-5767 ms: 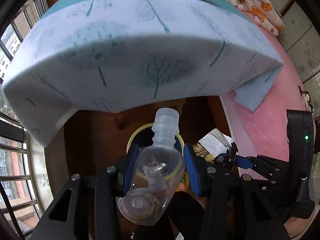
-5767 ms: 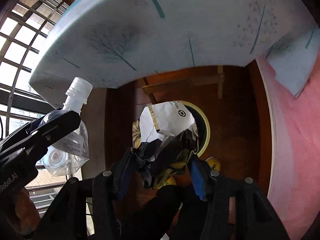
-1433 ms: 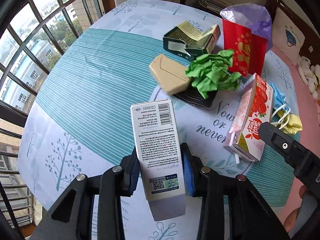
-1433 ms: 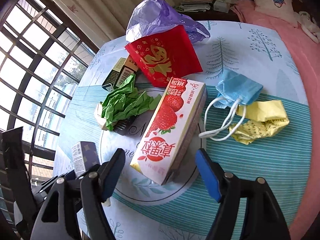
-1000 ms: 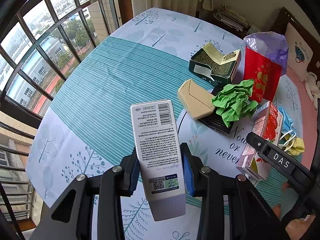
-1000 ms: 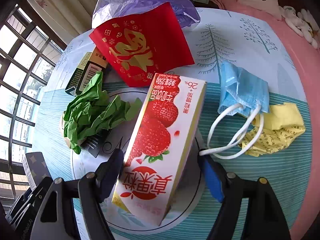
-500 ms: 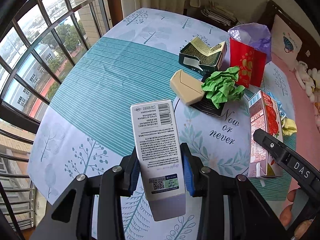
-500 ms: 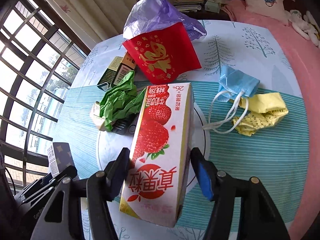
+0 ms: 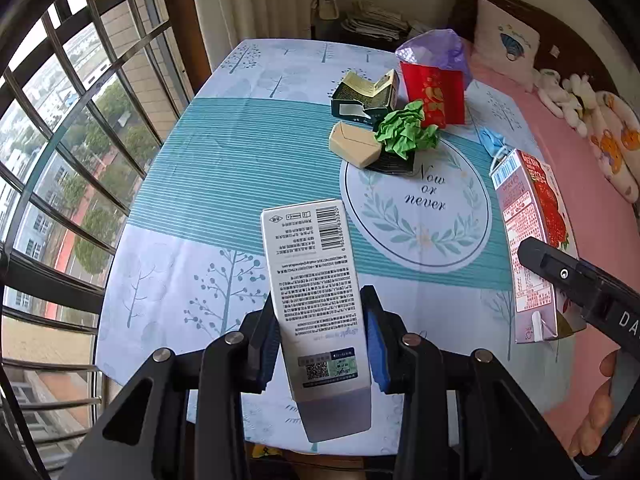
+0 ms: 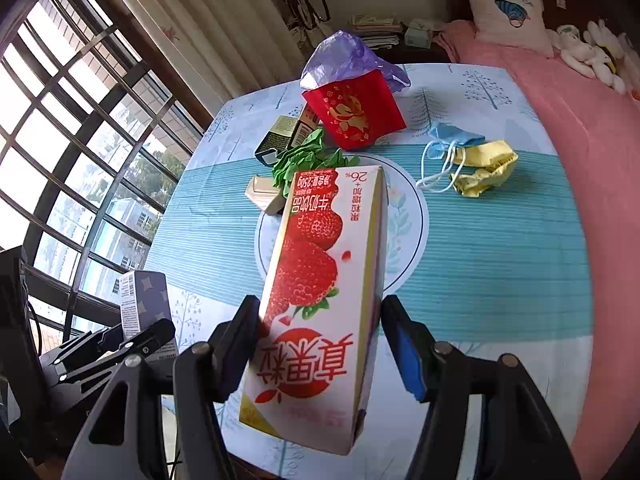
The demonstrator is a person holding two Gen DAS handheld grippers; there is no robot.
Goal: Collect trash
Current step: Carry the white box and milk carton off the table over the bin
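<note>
1. While both hands hang above the round table (image 9: pixel 208 184), each gripper carries a piece of trash clear of the cloth.
2. The left gripper (image 9: pixel 322 344) has its blue pads pressed on the two sides of a tall white carton (image 9: pixel 316 292) printed with small text, a barcode and a QR code; the carton stands up between the jaws, its grey end nearest the camera.
3. The right gripper (image 10: pixel 320 344) has just narrowed its jaws onto a strawberry milk carton (image 10: pixel 320 280). The left pad touches the carton's side; on the right the blue pad sits just beside the edge, and I cannot tell whether it touches.
4. From the left wrist view, that milk carton (image 9: pixel 528 248) shows at the right, over the table's edge by the pink bed (image 9: pixel 580 152), with the person's fingers (image 9: pixel 596 416) below it.
5. Still lying on the tablecloth: a crumpled green paper (image 9: pixel 404 132) on a dark flat packet, a beige box (image 9: pixel 354 145) touching it, an open dark green box (image 9: pixel 366 98) behind, and a red bag (image 9: pixel 434 90) with a purple plastic bag (image 9: pixel 434 48) at its top.
6. Farther toward the bed lie a blue face mask (image 10: pixel 454 138) and a crumpled yellow wrapper (image 10: pixel 486 168), touching each other.
</note>
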